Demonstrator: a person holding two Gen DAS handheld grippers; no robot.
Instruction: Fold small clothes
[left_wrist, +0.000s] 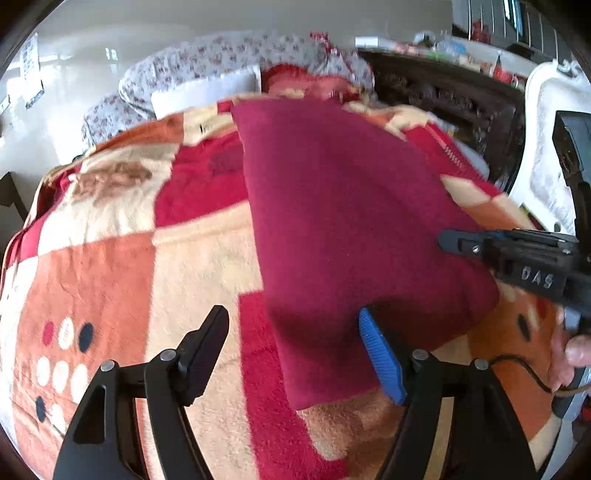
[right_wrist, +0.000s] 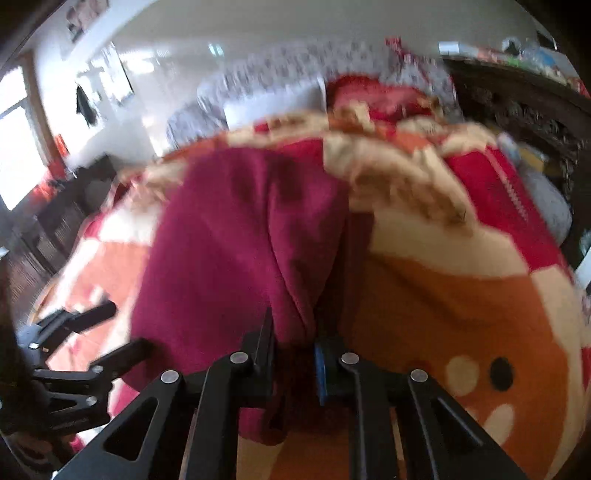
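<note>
Close in: right gripper (right_wrist: 293, 347), black two-finger frame with one blue ribbed pad, jaws drawn narrow and pinching a bunched fold of the dark crimson fleece cloth (left_wrist: 343, 221) at its near edge. Left gripper (left_wrist: 299, 350), same black frame and blue pad, jaws spread wide and empty; blue-padded finger over the cloth's near left corner, bare black finger over the blanket beside it. No clear contact to be told there.

Further out: cloth lying on a plush patchwork blanket (left_wrist: 110, 280) of orange, cream and red blocks with dots, covering the bed. Soft, napped, matte fabric; roughly rectangular, folded flat on the left half, puckered into ridges toward the pinch. Long axis running from the near edge of the bed away toward the far end, leaning slightly leftward.

Beyond the cloth's far end: red rumpled bedding (left_wrist: 306, 83), a white pillow (left_wrist: 207, 92), then a grey floral-print cover (left_wrist: 207, 62). Along the right edge of the bed: dark carved wooden furniture (left_wrist: 450, 99) with clutter on top, blurred. At the lower right: a bare hand (left_wrist: 569, 354) on the right gripper's handle.
</note>
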